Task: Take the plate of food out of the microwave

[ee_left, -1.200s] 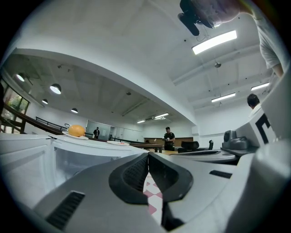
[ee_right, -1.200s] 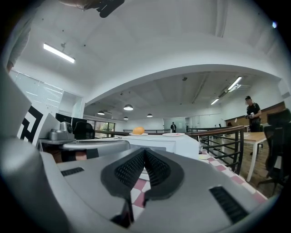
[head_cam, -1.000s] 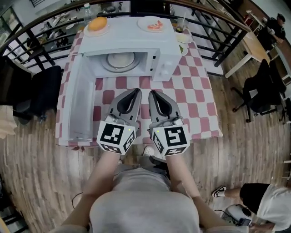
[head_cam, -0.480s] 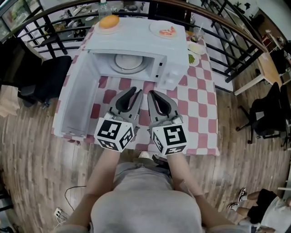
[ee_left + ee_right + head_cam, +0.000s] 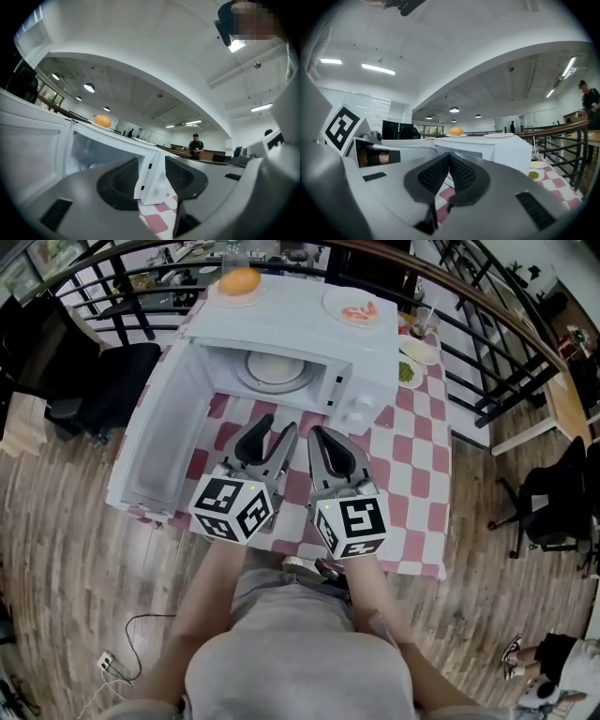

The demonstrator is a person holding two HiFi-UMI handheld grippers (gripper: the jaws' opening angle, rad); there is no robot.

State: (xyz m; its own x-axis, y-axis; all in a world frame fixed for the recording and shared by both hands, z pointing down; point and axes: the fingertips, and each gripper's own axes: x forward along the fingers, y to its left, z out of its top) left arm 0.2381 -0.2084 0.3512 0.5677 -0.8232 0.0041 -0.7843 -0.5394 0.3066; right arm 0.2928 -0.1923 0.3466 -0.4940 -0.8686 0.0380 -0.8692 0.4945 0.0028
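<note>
Holding both grippers level just in front of the microwave [image 5: 291, 313], we are pointing them at its open cavity. We are presenting the left gripper [image 5: 277, 425] released: its jaws have just been opening, they are standing apart, and nothing is lying between them. In the left gripper view, only the microwave's front corner is showing beyond the gap. We are holding the right gripper [image 5: 317, 431] clenched, its pads meeting and gripping nothing. The microwave door [image 5: 155, 442] is hanging open to the left of the cavity. The white plate [image 5: 275, 367] is sitting inside the microwave, apart from both grippers; we are not making out what is lying on it. On top of the microwave, an orange bun [image 5: 240, 280] is resting at the left rear and a dish with red food [image 5: 357, 310] at the right. Right of the microwave, a dish of green food [image 5: 406, 372] is lying on the checked tablecloth [image 5: 412, 465].
</note>
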